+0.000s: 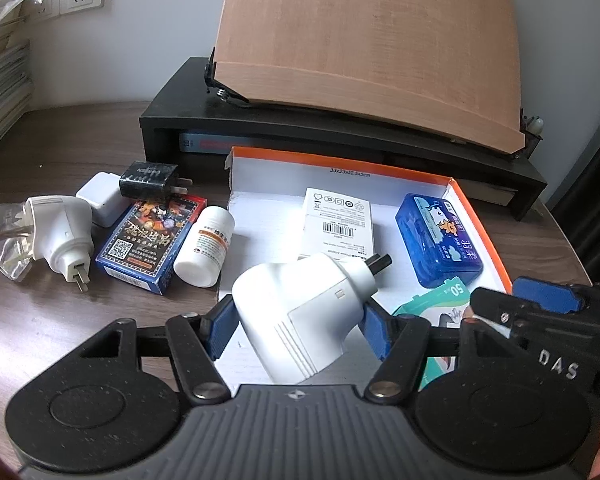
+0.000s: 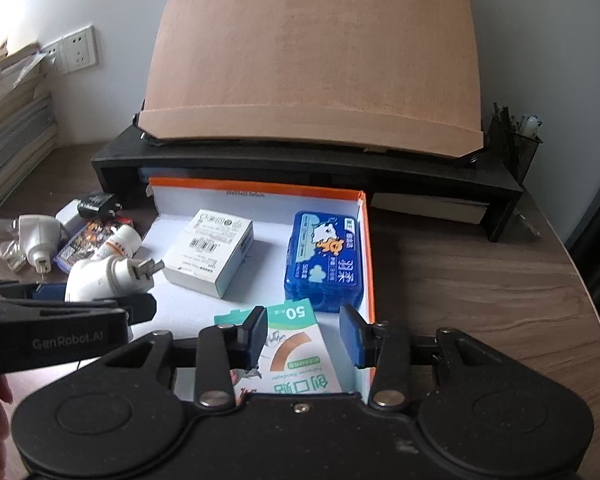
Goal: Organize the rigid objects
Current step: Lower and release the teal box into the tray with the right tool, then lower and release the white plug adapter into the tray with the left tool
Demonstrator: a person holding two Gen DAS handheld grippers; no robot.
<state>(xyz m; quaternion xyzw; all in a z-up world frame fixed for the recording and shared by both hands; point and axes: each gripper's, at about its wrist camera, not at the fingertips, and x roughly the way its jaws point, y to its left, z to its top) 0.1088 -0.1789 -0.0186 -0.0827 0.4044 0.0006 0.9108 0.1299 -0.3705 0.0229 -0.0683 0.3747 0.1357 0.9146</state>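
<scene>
My left gripper is shut on a white plug adapter, held over the left part of the orange-rimmed white box; it also shows in the right wrist view. In the box lie a white carton, a blue case and a green bandage box. My right gripper is open, its jaws either side of the bandage box's top, over the box's near right corner. Left of the box on the desk lie a white bottle, a card pack and chargers.
A black monitor riser with a tilted wooden board stands right behind the box. Stacked papers are at far left, a mesh pen holder at back right. A crumpled clear wrapper lies by the chargers.
</scene>
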